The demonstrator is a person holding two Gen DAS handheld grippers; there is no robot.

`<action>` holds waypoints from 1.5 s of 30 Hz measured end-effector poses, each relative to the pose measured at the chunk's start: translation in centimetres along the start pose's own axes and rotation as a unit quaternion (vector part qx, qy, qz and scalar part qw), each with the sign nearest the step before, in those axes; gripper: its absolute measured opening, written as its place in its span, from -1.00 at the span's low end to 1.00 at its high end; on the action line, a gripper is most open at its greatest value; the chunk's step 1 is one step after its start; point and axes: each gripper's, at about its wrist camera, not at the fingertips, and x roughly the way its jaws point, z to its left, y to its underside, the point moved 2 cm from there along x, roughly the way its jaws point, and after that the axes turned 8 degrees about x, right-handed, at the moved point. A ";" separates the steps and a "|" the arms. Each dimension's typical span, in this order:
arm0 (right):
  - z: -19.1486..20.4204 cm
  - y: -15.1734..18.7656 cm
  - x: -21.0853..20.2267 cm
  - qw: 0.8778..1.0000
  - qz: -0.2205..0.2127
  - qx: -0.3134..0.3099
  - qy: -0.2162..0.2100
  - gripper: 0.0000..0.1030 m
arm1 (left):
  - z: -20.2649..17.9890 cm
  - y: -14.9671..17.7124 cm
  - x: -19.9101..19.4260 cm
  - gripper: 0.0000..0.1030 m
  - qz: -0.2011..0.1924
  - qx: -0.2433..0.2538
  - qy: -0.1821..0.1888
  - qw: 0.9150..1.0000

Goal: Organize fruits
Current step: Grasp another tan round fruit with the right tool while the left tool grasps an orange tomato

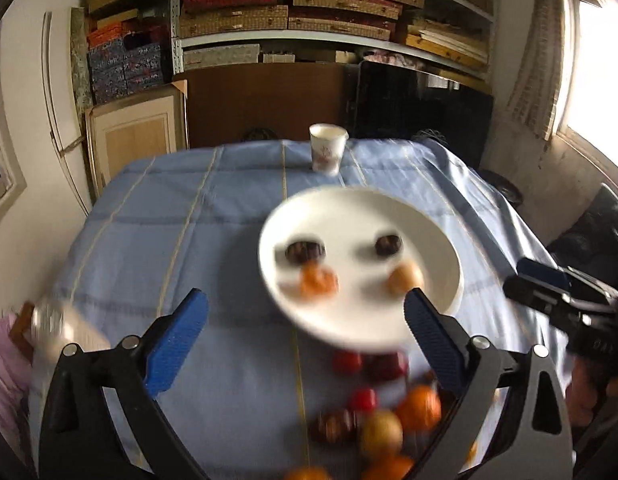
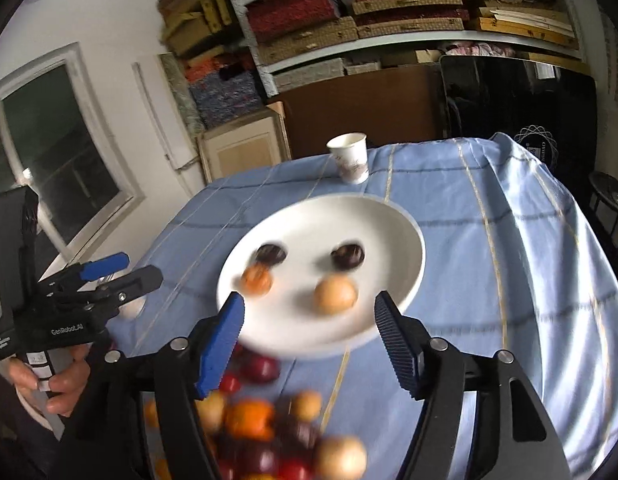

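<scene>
Four fruits lay in the white plate (image 2: 405, 240): two dark ones (image 2: 348, 256) toward its far side, a small orange one (image 2: 257, 279) and a tan round one (image 2: 335, 294) toward its near side, all apart from one another. That plate sat about the middle of the table (image 2: 509, 240), on the blue checked cloth. One paper cup (image 1: 328, 152) stood upright near the table's far edge, beyond the plate; its inside I could not make out. A loose heap of fruit (image 2: 261, 436), red, orange, tan and dark, lay at the near edge, too blurred for me to count. My left gripper (image 1: 305, 344) had its blue fingers (image 1: 177, 344) spread wide with nothing between them, and my right gripper (image 2: 309, 348) also stood parted and empty, above the near rim of the plate and the heap. My hand (image 2: 53, 384) showed on the left tool's handle.
</scene>
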 end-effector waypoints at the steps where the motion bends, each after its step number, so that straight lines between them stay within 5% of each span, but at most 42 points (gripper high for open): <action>1: 0.0 1.0 -0.3 1.000 0.001 -0.006 0.001 0.33 | -0.2 1.6 -0.8 0.87 -0.001 0.001 0.000 1.000; 6: -1.2 5.7 -0.6 1.000 0.012 -0.021 0.020 0.33 | -0.7 7.8 -2.6 0.87 0.003 0.013 0.000 1.000; 11: -3.2 7.6 0.0 0.999 0.045 0.022 0.013 0.31 | 0.8 11.7 -1.9 0.87 0.028 -0.037 0.029 0.999; 15: -3.6 8.1 0.2 0.998 0.056 0.027 0.015 0.27 | 1.8 12.3 -2.1 0.87 0.019 -0.065 0.040 0.997; 20: -3.8 9.0 1.8 0.995 0.092 0.028 0.034 -0.01 | 1.8 12.3 -1.9 0.87 0.019 -0.071 0.052 0.996; 45: -3.7 9.5 2.7 0.993 0.109 0.024 0.031 -0.07 | 1.1 12.4 -1.3 0.88 0.038 -0.056 0.042 0.997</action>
